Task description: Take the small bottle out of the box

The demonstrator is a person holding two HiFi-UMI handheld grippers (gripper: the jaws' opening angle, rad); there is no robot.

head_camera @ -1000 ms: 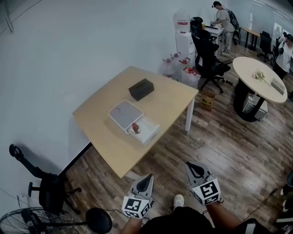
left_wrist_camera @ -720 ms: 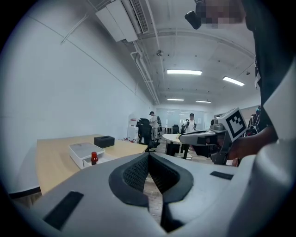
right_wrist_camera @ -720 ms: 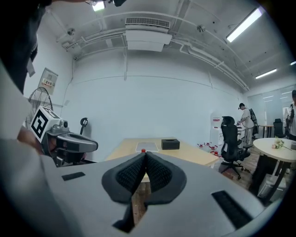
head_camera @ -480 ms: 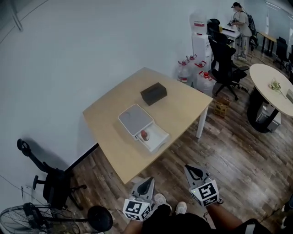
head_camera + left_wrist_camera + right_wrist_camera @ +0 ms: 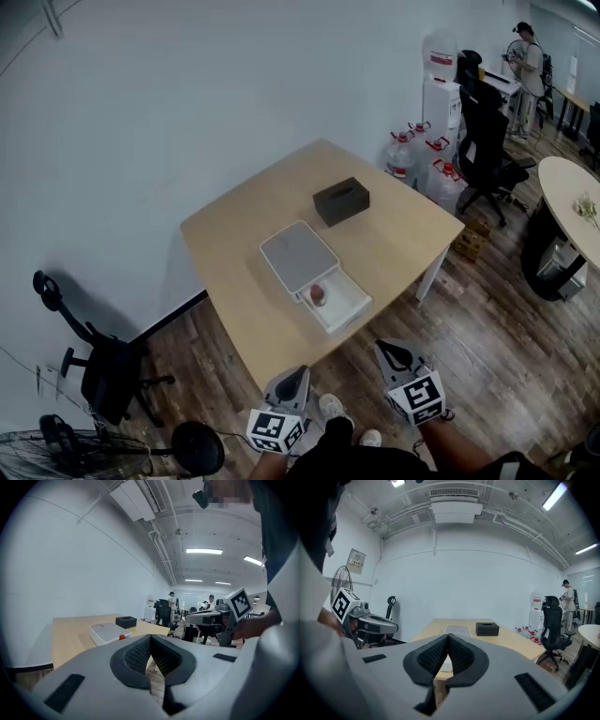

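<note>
The white box (image 5: 300,258) lies on the wooden table (image 5: 244,234) with its drawer (image 5: 342,305) pulled out toward me. In the drawer lies the small bottle (image 5: 320,295), reddish. Both grippers hang low in front of me, short of the table's near corner. The left gripper (image 5: 293,373) and the right gripper (image 5: 386,349) are both shut and hold nothing. In the left gripper view the shut gripper (image 5: 150,641) points at the box (image 5: 108,632), and the bottle's red top (image 5: 122,637) shows there. The right gripper (image 5: 448,639) points at the table, and the box (image 5: 457,630) is partly hidden behind it.
A black tissue box (image 5: 341,202) sits on the table behind the white box. A black office chair (image 5: 94,370) and a fan (image 5: 56,455) stand at the left. Water jugs (image 5: 417,155), a dispenser (image 5: 442,84), another chair (image 5: 487,141) and a round table (image 5: 572,197) are at the right. A person (image 5: 525,66) stands far back.
The table and box have come closer and shifted right in the head view as I walk toward them. Both grippers keep their place, shut.
</note>
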